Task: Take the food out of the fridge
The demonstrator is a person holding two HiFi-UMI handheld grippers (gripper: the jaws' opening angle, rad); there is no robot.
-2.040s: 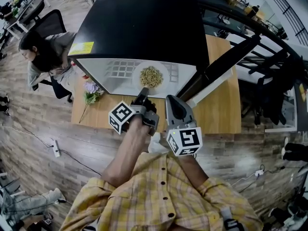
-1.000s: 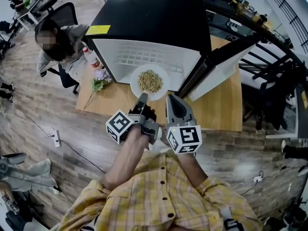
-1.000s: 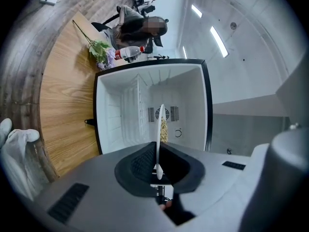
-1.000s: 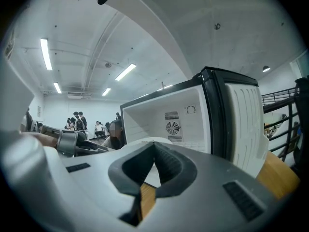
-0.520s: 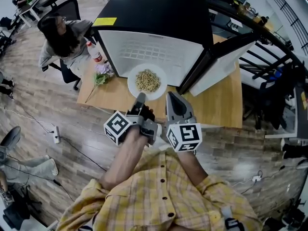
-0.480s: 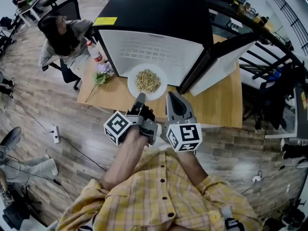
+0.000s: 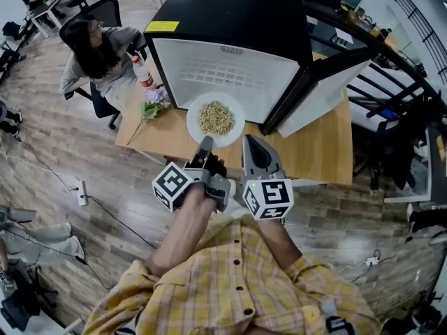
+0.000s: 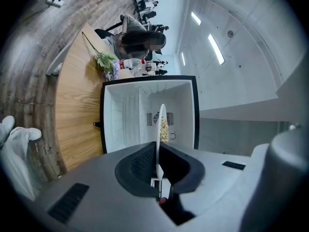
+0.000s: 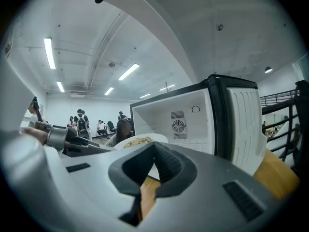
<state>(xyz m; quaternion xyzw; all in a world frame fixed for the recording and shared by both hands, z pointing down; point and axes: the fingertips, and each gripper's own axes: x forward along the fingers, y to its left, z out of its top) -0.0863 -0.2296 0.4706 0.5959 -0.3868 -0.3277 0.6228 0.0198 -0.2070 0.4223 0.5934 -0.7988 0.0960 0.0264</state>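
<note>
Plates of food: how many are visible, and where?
1. The plate of food is clamped at its near rim in the left claw, in front of the open fridge. Others may be hidden deeper inside it.

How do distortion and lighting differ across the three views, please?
Head view: fisheye bows the fridge edges and the floorboards; light is even. Left gripper view: rolled sideways, dark round vignette, the plate seen edge-on in the left gripper. Right gripper view: ceiling strip lights glare white; the right gripper fills the lower frame.

White plate [image 7: 194, 127], black fridge [image 7: 230, 19], yellow checked shirt [image 7: 237, 285]
</note>
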